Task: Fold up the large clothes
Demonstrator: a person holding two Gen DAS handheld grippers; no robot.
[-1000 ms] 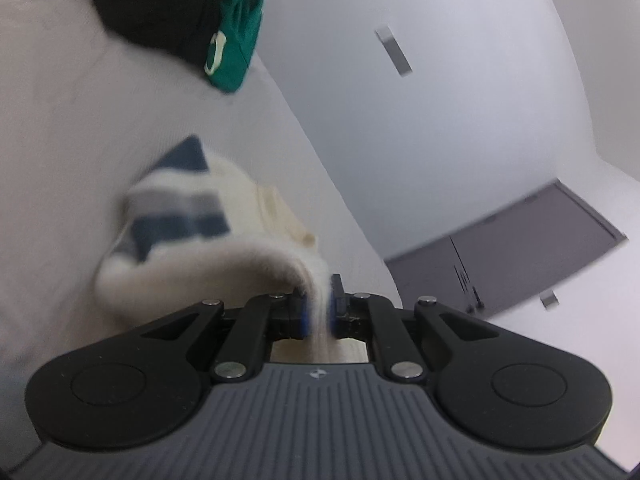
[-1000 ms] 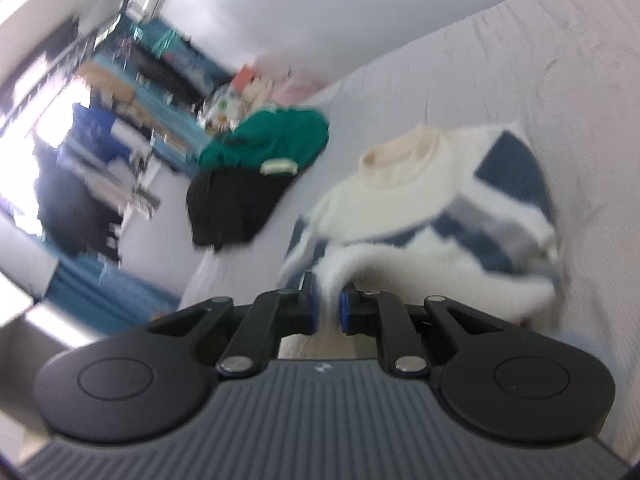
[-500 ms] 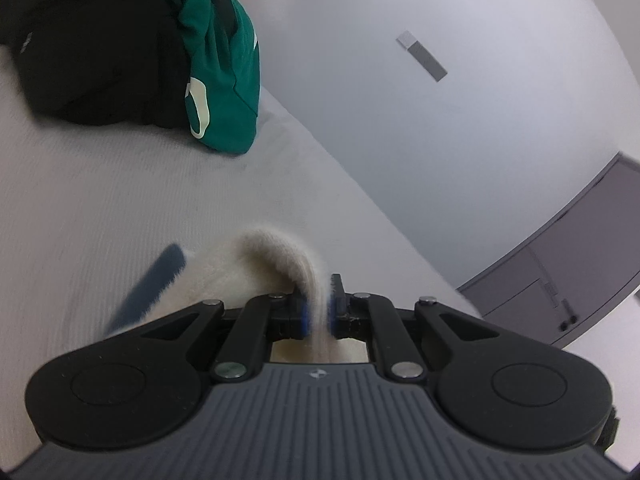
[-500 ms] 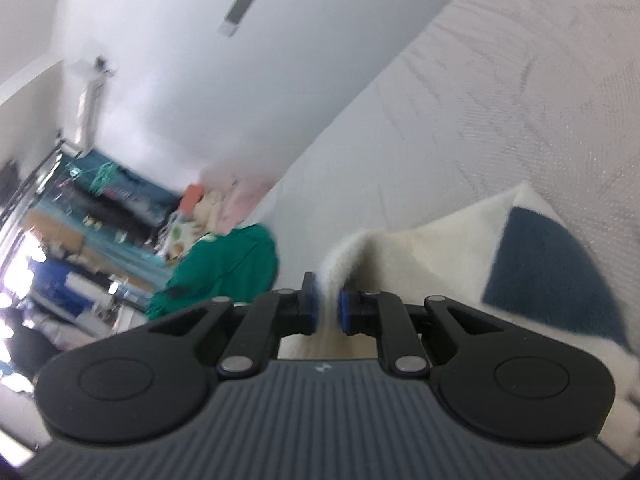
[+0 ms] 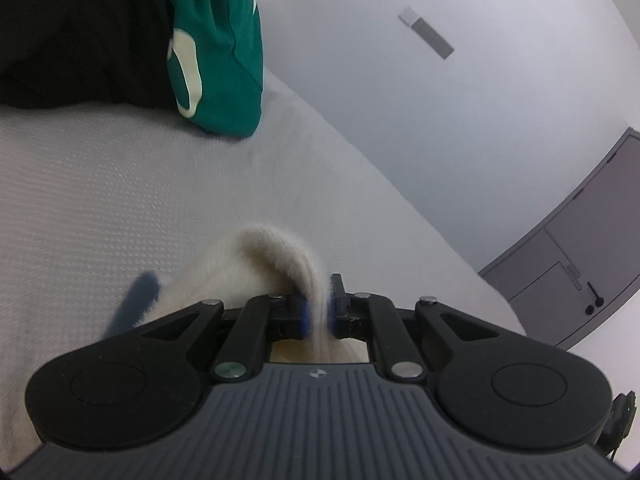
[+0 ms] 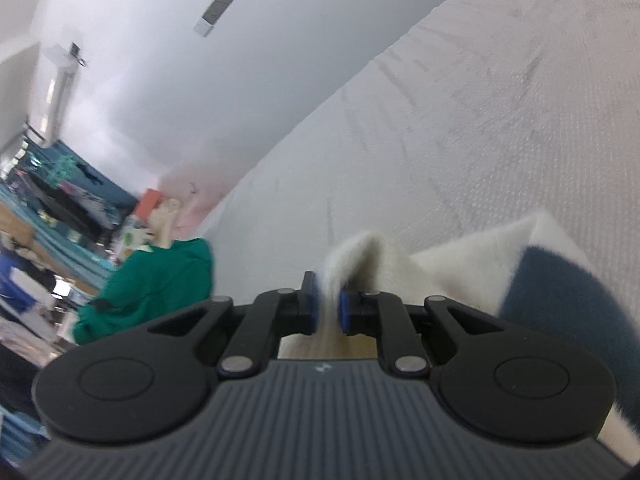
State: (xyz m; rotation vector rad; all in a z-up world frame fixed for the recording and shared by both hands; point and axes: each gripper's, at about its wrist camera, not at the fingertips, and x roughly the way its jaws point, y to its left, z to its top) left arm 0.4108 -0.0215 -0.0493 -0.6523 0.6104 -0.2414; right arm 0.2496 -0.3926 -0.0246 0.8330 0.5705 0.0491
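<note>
A fuzzy cream sweater (image 5: pixel 256 256) with navy blue patches lies on the pale grey bed (image 5: pixel 120 184). My left gripper (image 5: pixel 319 304) is shut on a cream fold of it, which arches up and left from the blue pads. In the right wrist view the same sweater (image 6: pixel 460 272) shows a navy block at the right. My right gripper (image 6: pixel 327 307) is shut on another cream edge of it, just above the bedcover (image 6: pixel 480 120). Most of the sweater is hidden under both gripper bodies.
A green garment (image 5: pixel 224 64) and a black one (image 5: pixel 80 32) lie heaped at the far side of the bed; the green garment (image 6: pixel 152 280) shows again at the left. A white wall (image 5: pixel 440 100) borders the bed, with a grey cabinet (image 5: pixel 580 248) to the right. Cluttered shelves (image 6: pixel 36 216) stand far left.
Both grippers have carried the held sweater edges forward and down across the bed. The sweater's spread striped body has dropped out of sight, and the green and black heap has come much closer.
</note>
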